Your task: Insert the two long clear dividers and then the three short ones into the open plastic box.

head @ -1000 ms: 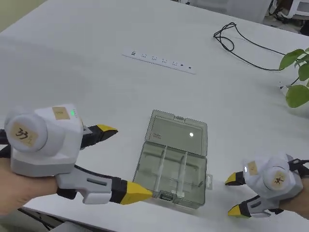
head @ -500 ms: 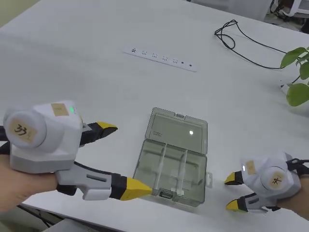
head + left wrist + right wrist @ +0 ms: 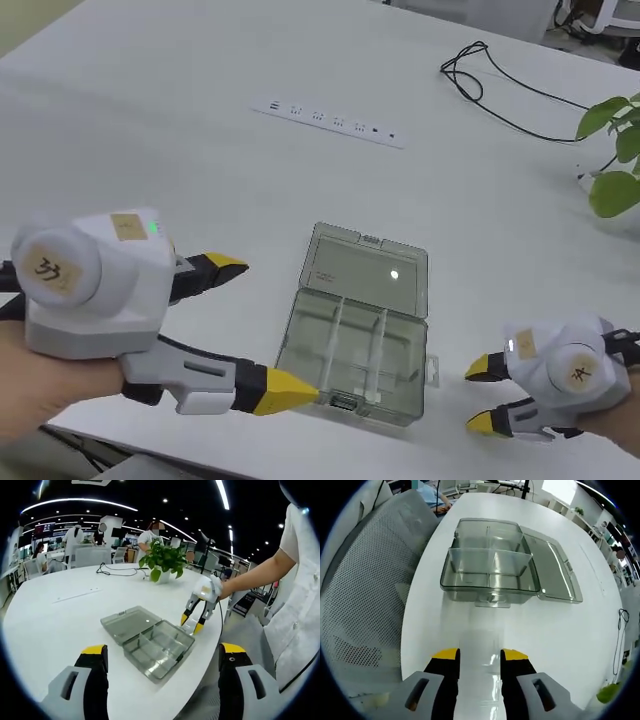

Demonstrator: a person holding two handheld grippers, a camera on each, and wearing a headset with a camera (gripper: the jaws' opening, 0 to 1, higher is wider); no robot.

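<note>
The clear grey plastic box [image 3: 352,352] lies open near the table's front edge, its lid [image 3: 366,268] folded back flat. Two long clear dividers [image 3: 332,340] stand upright in it, running front to back. A small clear piece [image 3: 432,372] lies against the box's right side. My left gripper [image 3: 258,328] is left of the box, jaws wide open and holding nothing. In the left gripper view the box [image 3: 159,649] sits ahead between my jaws. My right gripper [image 3: 480,396] hovers right of the box, open; in its view the box [image 3: 490,572] lies straight ahead of the gripper [image 3: 480,655].
A white power strip [image 3: 332,122] lies mid-table. A black cable [image 3: 490,85] curls at the back right beside a green plant [image 3: 612,160]. In the right gripper view a grey mesh chair [image 3: 370,580] stands past the table edge. People and desks fill the room behind.
My right gripper has drifted slightly right and down, away from the box. The left gripper and the box have hardly moved.
</note>
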